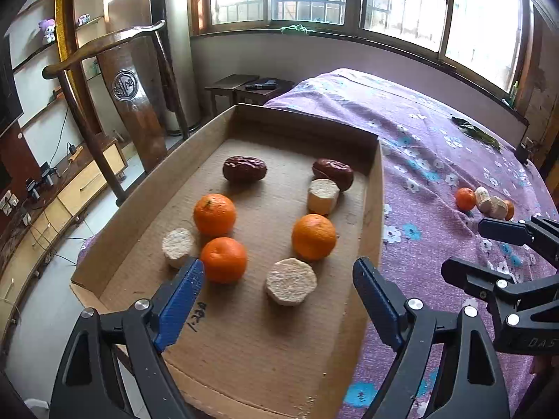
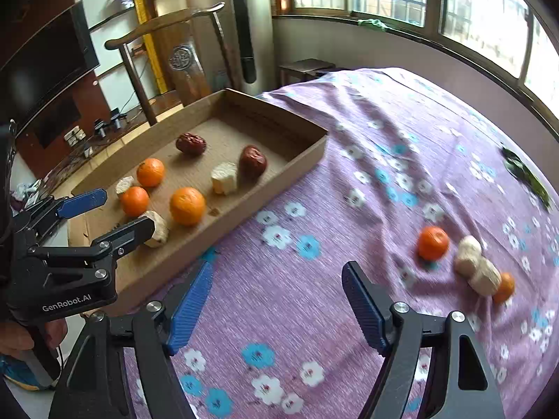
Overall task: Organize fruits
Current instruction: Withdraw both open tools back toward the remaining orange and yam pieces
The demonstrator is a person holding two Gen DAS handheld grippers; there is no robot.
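both our hand-held grippers, left (image 1: pixel 277 281) and right (image 2: pixel 276 291), are spread wide and hold nothing. an orange (image 2: pixel 433 243) sits on the bed (image 2: pixel 314 174) at two o'clock, outside the box (image 2: pixel 279 171). it looks round, light and roly, so we should pinch its middle softly.

Right gripper (image 2: pixel 276 309) in foreground, blue pads spread wide, nothing between them, over purple floral cloth (image 2: pixel 314 181). Left gripper (image 2: pixel 120 211) at left edge, jaws apart, over near end of cardboard tray (image 2: pixel 307 153). A hand (image 2: pixel 21 340) holds its grip. Tray holds three oranges (image 2: pixel 187 206), two red dates (image 2: pixel 191 144), three pale cut chunks (image 2: pixel 224 178); one chunk partly hidden behind the left gripper's lower finger. On cloth at right, well apart from tray: orange (image 2: pixel 433 242), two pale chunks touching (image 2: pixel 477 270), second orange (image 2: pixel 505 288) partly behind them, all a bit blurred
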